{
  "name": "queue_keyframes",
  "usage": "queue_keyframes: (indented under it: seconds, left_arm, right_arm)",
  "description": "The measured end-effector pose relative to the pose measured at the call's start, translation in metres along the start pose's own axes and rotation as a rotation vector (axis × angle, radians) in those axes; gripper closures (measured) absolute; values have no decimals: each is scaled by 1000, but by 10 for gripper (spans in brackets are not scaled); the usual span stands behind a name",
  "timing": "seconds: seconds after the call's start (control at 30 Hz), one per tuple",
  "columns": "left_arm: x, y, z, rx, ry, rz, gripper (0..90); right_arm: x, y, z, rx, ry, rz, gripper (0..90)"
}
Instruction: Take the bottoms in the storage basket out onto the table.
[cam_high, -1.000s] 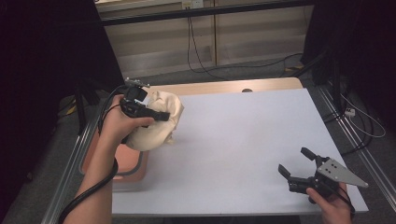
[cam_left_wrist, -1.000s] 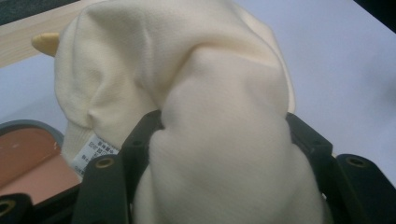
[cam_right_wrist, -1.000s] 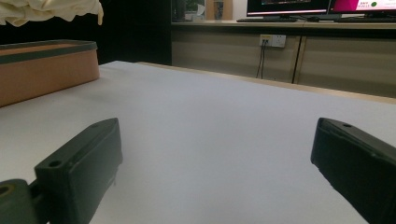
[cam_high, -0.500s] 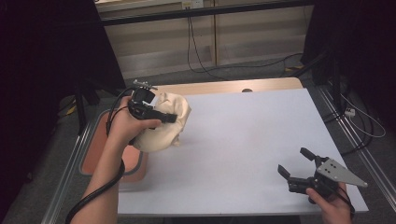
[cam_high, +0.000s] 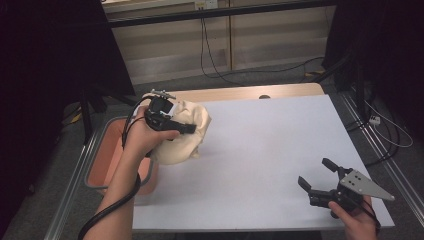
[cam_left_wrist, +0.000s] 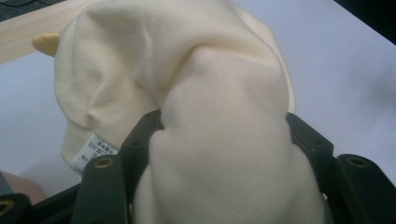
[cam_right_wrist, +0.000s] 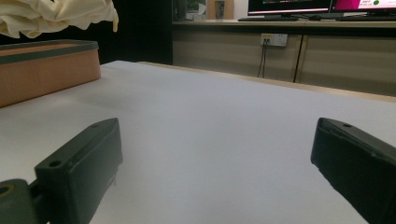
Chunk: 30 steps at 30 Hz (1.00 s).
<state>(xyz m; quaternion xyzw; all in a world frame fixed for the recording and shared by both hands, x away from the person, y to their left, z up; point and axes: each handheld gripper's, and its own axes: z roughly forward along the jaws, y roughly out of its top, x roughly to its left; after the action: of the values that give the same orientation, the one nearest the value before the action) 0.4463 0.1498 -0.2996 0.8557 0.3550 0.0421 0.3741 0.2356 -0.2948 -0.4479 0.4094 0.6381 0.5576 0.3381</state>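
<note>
No legible text, brand, number or sign is found in any view. A small white care label (cam_left_wrist: 93, 151) is seen sewn to the cream garment (cam_left_wrist: 187, 93) in the left gripper view; rows of fine dark print are carried on it, but the characters are too small and blurred to be read. In the right gripper view, lit monitor screens (cam_right_wrist: 289, 5) are observed on a far shelf, with coloured bands displayed; no wording on them can be made out. A pale wall socket plate (cam_right_wrist: 274, 39) below them bears no readable marking.
</note>
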Motion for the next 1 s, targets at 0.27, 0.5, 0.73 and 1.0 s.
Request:
queue_keyframes:
  seconds: [0.27, 0.5, 0.73, 1.0]
  left_arm:
    - [-4, -2, 10, -5, -10, 6, 387]
    - [-7, -4, 18, -6, -16, 10, 387]
    - [-8, -7, 24, -3, -22, 1, 387]
    - [-10, -10, 30, -2, -22, 4, 387]
  right_arm:
    - [1, 0, 1, -2, 2, 5, 20]
    - [1, 0, 1, 0, 3, 5, 21]
    - [1, 0, 1, 1, 5, 1, 22]
    - [1, 0, 1, 3, 7, 0, 22]
